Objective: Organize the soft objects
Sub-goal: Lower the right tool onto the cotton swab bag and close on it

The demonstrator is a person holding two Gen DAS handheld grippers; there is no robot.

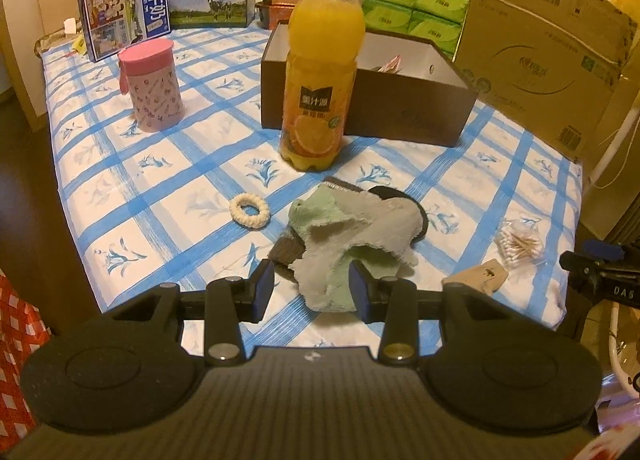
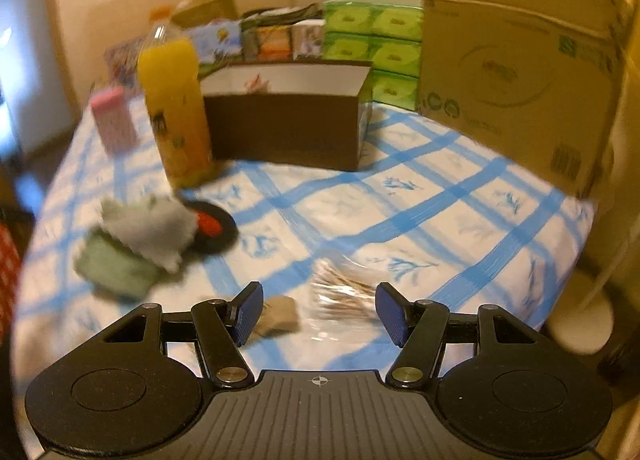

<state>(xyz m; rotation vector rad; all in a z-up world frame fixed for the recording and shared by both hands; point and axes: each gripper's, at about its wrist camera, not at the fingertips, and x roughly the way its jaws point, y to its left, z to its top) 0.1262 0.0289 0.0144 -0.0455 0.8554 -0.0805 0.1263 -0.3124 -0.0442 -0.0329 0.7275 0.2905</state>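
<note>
Green cloth (image 1: 344,244) heaped on tablecloth (image 1: 160,179) just ahead of spread left gripper (image 1: 311,287), near edge between pads

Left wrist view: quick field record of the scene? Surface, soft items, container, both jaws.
surface: blue-checked tablecloth
soft items: green-grey cloth piled over dark item; cream ring scrunchie beside it
container: open brown box, behind juice bottle
left gripper: jaws open, around the cloth's near edge
right gripper: jaws open, over cotton swab packet
</note>
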